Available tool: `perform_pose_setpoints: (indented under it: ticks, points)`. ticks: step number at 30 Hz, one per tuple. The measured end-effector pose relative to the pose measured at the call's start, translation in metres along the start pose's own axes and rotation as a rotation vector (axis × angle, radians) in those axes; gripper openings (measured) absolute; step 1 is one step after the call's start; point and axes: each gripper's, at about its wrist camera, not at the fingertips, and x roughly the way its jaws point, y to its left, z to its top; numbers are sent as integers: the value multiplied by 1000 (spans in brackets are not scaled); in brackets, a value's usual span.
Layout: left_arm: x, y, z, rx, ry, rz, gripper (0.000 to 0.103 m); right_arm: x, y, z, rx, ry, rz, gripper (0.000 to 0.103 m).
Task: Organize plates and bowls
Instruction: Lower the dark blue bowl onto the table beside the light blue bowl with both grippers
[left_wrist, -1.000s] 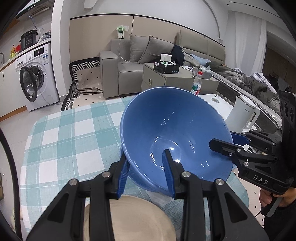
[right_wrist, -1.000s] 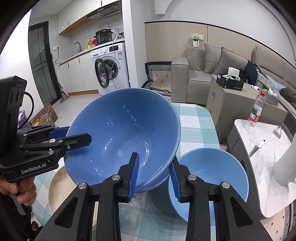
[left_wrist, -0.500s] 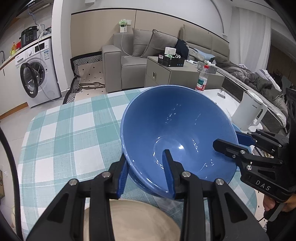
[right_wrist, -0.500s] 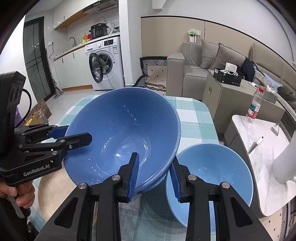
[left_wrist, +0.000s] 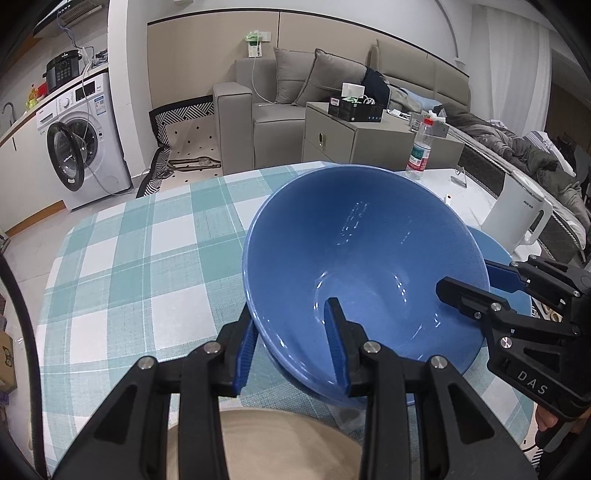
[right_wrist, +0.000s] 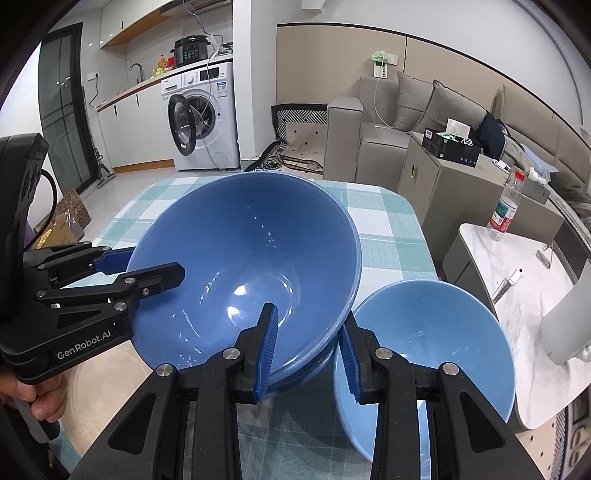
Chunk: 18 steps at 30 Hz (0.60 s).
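Note:
A large dark blue bowl (left_wrist: 362, 258) hangs tilted over the green checked tablecloth (left_wrist: 129, 266), held from two sides. My left gripper (left_wrist: 291, 317) is shut on its near rim, one finger inside and one outside. My right gripper (right_wrist: 308, 317) is shut on the opposite rim in the same way. Each gripper shows in the other's view: the right gripper (left_wrist: 465, 277) and the left gripper (right_wrist: 151, 264). A lighter blue bowl (right_wrist: 436, 332) sits upright on the table just right of the held bowl (right_wrist: 240, 266). A beige plate (left_wrist: 266, 443) lies below the left gripper.
A white kettle (left_wrist: 517, 218) and a water bottle (right_wrist: 504, 210) stand on a marble side table (right_wrist: 524, 280) to the right of the table. The beige plate (right_wrist: 107, 387) lies near the table's front edge. A sofa and a washing machine stand behind.
Both grippers have come down with the dark blue bowl, which now hangs lower over the table and closer to the lighter bowl. Both grips are unchanged.

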Motion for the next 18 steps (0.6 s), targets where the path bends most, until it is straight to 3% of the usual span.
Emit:
perform_pose_setpoints:
  ticks: [18]
  points:
    - [17, 4, -7, 0, 44, 32, 34, 21, 14, -10, -21, 8, -56, 33]
